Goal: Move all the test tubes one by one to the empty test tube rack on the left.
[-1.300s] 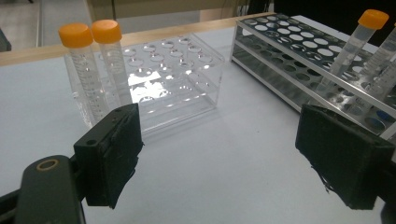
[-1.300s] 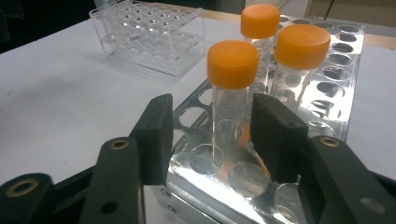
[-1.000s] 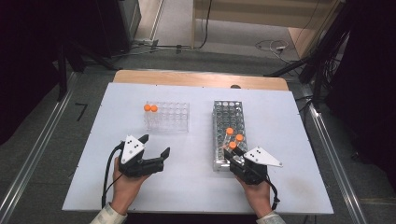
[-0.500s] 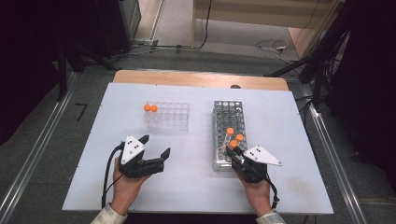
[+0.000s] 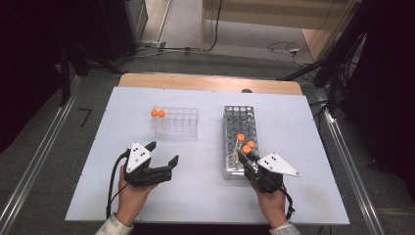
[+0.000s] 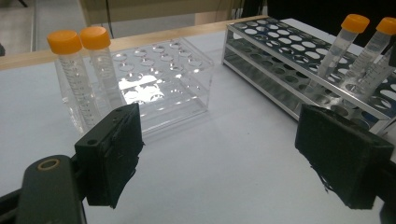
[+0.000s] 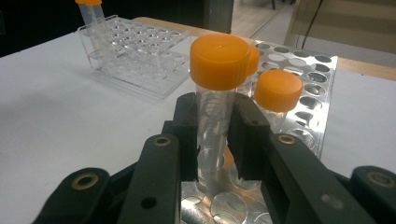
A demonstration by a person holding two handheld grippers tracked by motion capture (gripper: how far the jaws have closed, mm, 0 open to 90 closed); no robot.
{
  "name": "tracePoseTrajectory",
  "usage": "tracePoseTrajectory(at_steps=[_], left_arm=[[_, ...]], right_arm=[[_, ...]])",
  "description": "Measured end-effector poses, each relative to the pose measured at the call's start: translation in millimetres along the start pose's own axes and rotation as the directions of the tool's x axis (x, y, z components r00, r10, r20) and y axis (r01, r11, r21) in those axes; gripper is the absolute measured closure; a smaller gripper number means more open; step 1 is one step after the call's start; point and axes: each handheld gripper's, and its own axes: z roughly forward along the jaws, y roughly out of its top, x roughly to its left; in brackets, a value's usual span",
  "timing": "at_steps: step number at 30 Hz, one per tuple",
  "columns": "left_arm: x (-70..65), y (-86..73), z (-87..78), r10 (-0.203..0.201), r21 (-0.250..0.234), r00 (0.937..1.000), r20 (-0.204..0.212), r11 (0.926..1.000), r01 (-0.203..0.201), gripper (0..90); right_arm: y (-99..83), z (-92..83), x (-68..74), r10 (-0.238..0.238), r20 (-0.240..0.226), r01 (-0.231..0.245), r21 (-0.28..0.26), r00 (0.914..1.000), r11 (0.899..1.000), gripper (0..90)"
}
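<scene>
Two tubes [image 5: 157, 113] sit in clear rack [image 5: 182, 128] upper left; right gripper [image 7: 212, 135] clamps a third tube [image 7: 215, 93] in metal rack [image 5: 236, 126], two more left; left gripper [image 6: 219, 154] wide open, empty.

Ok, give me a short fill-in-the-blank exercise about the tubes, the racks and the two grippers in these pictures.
1. The right gripper is shut on a tube with an ____ cap.
2. The clear rack holds ____ capped tubes.
3. The jaws of the left gripper stand ____, with nothing between them.
4. The gripped tube stands in the ____ rack.

Missing words: orange; two; open; metal
</scene>
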Motion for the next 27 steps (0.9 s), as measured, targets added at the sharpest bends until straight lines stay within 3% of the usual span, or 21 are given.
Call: tracePoseTrajectory(at_steps=[17,22,27], left_arm=[[-0.9,1.4,-2.0,0.001,-0.008,1.0,0.003,1.0,-0.001,15.2],[-2.9,1.8,-2.4,0.002,-0.008,0.9999,0.012,1.0,-0.002,15.4],[-7.2,3.5,-3.2,0.01,-0.008,0.9997,0.024,0.9999,-0.01,15.5]], right_arm=[[20.6,-26.4,4.2,-0.021,0.003,0.021,-0.087,0.9998,0.996,71.6],[27.7,-34.4,8.7,-0.019,-0.025,0.016,-0.111,0.9995,0.994,71.6],[28.7,-30.5,24.2,-0.042,-0.084,0.034,-0.097,0.9956,0.995,71.6]])
